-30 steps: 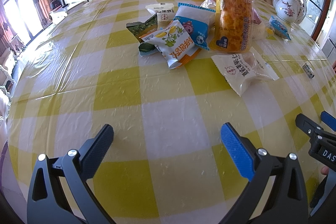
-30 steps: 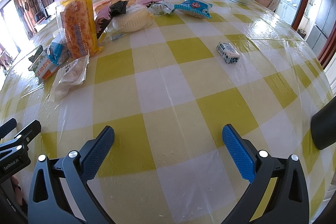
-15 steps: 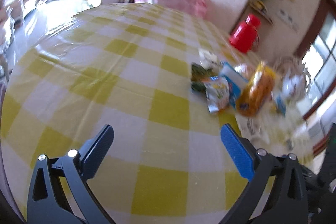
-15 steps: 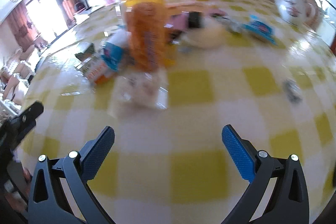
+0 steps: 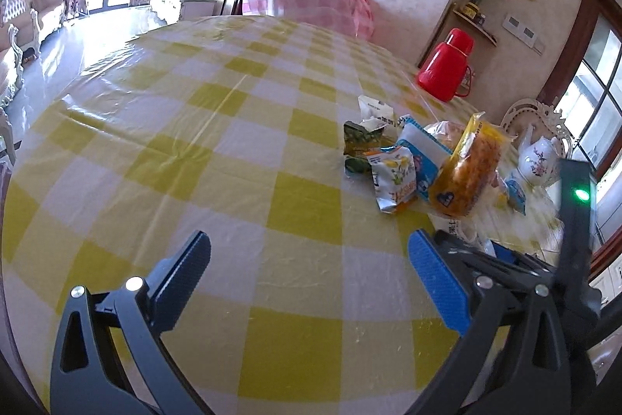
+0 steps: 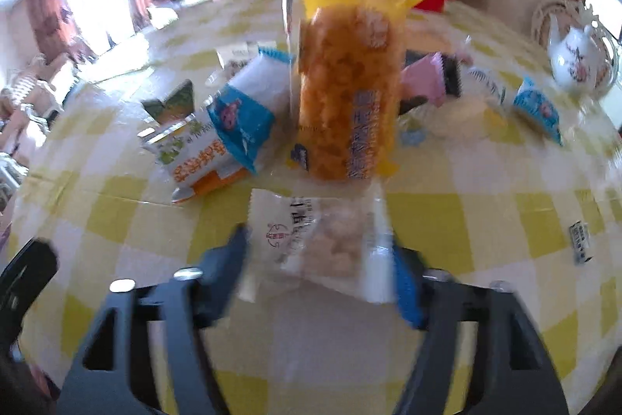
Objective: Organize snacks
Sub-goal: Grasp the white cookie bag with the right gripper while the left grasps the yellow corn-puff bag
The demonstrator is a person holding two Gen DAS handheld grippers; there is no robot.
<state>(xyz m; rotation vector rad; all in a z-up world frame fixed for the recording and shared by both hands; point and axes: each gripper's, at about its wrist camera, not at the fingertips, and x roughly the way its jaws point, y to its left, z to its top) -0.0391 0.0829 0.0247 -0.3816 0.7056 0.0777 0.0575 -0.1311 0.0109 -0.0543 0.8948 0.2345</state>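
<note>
A pile of snack packets lies on the yellow-checked table (image 5: 233, 181). In the right wrist view, a clear packet with pale pieces (image 6: 315, 240) lies between the fingers of my right gripper (image 6: 317, 279), whose jaws are still apart around it. Behind it stands a tall orange snack bag (image 6: 346, 92), with a blue-and-white packet (image 6: 245, 111) and an orange-and-white packet (image 6: 194, 158) to its left. My left gripper (image 5: 307, 279) is open and empty over bare tablecloth, left of the pile. The orange bag (image 5: 466, 177) shows at its right.
A red thermos (image 5: 447, 69) and a white teapot (image 5: 538, 158) stand beyond the pile. A small blue packet (image 6: 538, 107) and a tiny wrapped sweet (image 6: 580, 242) lie to the right. The right gripper's body (image 5: 575, 220) shows in the left wrist view.
My right gripper swung left and moved in onto the clear packet, jaws narrowing around it. My left gripper turned left, so the pile now sits at its right.
</note>
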